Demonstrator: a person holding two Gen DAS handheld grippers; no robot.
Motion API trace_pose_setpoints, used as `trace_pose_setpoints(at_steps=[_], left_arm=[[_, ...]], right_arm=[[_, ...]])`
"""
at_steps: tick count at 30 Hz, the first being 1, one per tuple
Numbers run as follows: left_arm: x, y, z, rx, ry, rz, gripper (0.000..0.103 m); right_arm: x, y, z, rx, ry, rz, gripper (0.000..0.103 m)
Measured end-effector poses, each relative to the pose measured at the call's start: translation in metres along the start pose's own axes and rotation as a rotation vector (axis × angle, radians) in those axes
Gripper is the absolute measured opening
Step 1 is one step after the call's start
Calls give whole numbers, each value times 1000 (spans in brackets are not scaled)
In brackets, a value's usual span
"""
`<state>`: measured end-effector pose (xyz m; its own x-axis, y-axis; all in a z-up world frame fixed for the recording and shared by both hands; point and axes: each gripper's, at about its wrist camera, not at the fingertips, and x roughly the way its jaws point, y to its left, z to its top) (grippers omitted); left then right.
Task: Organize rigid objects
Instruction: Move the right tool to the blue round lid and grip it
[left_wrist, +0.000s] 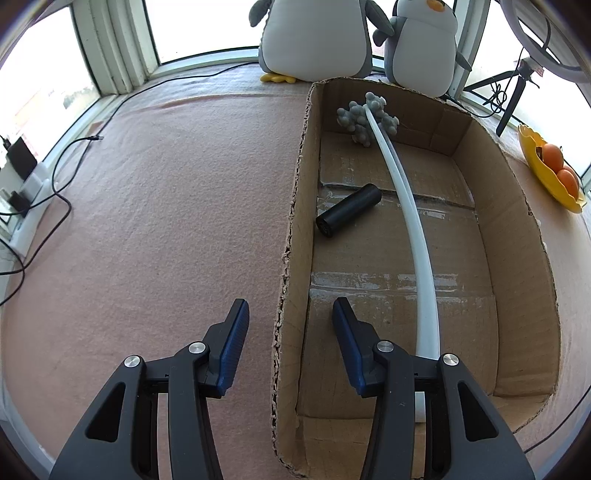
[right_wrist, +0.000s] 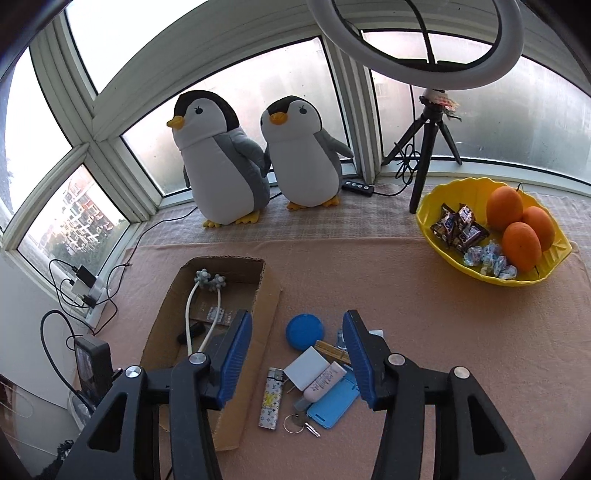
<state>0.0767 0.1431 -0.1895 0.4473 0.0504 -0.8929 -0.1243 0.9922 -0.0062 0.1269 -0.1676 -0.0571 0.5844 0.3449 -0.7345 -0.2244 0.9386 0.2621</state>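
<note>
A cardboard box (left_wrist: 517, 236) (right_wrist: 266, 295) lies on the pink cloth. Inside it are a black cylinder (left_wrist: 348, 211) (right_wrist: 190, 331) and a white massager with grey knobbed balls (left_wrist: 369, 118) (right_wrist: 210, 280). My left gripper (left_wrist: 290, 334) is open and empty, straddling the box's left wall. My right gripper (right_wrist: 297, 354) is open and empty above a pile on the cloth: a blue round lid (right_wrist: 304, 331), a white block (right_wrist: 307, 368), a pink tube (right_wrist: 325, 380), a patterned lighter (right_wrist: 270, 400), a blue flat case (right_wrist: 332, 404) and a key ring (right_wrist: 293, 422).
Two plush penguins (right_wrist: 221, 158) (right_wrist: 303, 151) stand at the window. A yellow bowl (right_wrist: 436, 236) (left_wrist: 532, 158) holds oranges and sweets at the right. A ring light on a tripod (right_wrist: 430, 136) stands behind it. Chargers and cables (right_wrist: 86, 288) (left_wrist: 55, 177) lie at the left.
</note>
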Motion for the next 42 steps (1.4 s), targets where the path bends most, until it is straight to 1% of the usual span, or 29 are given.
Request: trace_pose_setpoints(at_steps=[2, 4, 9, 13, 16, 20, 24, 27, 30, 35, 42], left_arm=[[0, -1, 0, 3, 0, 5, 46], [0, -2, 0, 6, 1, 7, 46], [0, -3, 0, 8, 3, 13, 46], [0, -3, 1, 8, 5, 15, 46], [0, -4, 1, 6, 7, 16, 46], [0, -4, 0, 7, 8, 17, 46], [0, -3, 0, 5, 8, 15, 46], [0, -2, -1, 0, 10, 12, 46], [0, -2, -1, -4, 12, 13, 46], [0, -2, -1, -6, 16, 14, 46], [0, -2, 0, -10, 19, 13, 46]], right_arm=[[-2, -13, -4, -3, -5, -37, 47], [-1, -24, -8, 14, -3, -50, 47], [1, -48, -14, 50, -36, -73, 47], [14, -51, -12, 31, -6, -96, 47], [30, -43, -9, -26, 44, -83, 47], [55, -22, -9, -141, 108, -66, 47], [84, 0, -13, -266, 185, -80, 47], [105, 10, -16, -320, 239, -78, 47], [120, 19, -18, -383, 275, -85, 47], [141, 27, -23, -435, 329, -82, 47], [164, 31, -26, -454, 377, -89, 47]])
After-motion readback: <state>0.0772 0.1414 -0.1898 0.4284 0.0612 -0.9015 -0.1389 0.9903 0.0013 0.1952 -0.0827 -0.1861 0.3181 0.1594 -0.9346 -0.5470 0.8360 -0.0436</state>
